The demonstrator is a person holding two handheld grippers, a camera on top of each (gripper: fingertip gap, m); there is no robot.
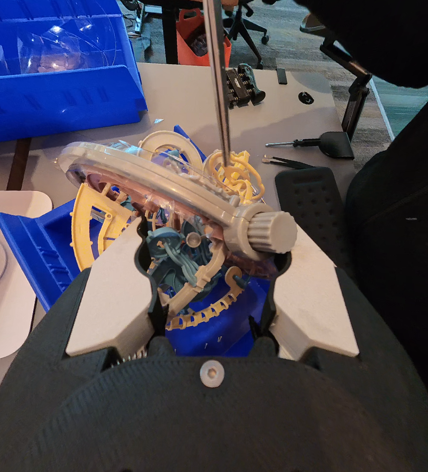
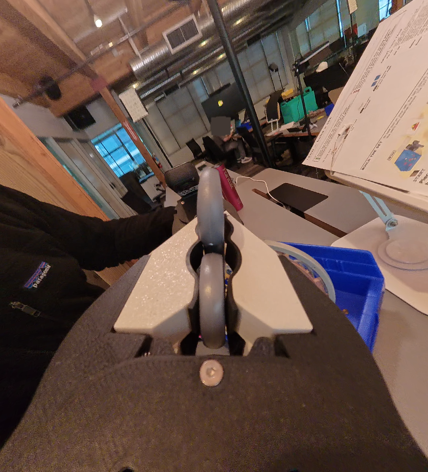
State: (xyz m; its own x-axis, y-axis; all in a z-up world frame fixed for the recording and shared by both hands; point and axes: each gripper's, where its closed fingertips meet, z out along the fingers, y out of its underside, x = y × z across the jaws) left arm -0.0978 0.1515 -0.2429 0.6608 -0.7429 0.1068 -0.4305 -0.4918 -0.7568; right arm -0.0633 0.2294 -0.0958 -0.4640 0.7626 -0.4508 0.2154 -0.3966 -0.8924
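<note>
On the desk (image 1: 187, 102), the left gripper (image 1: 214, 238) is spread around a maze-ball frame (image 1: 156, 178) with a grey ribbed knob (image 1: 271, 232), lying over a small blue bin (image 1: 36, 245). A thin metal rod (image 1: 219, 89) comes down onto its yellow track piece (image 1: 236, 173). The right gripper (image 2: 211, 229) pinches grey looped handles (image 2: 211, 293), beside another blue bin (image 2: 356, 286).

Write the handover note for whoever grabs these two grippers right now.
Left gripper: jaws apart around a multicoloured plastic maze toy, its grey knob by the right finger; whether the pads press it is unclear.
Right gripper: shut on the grey handle of scissors, whose metal blades reach into the toy's yellow tracks.
The toy sits over a blue bin on the grey table.
Nearby: screwdriver, black tweezers.
Done and left: not shown.
</note>
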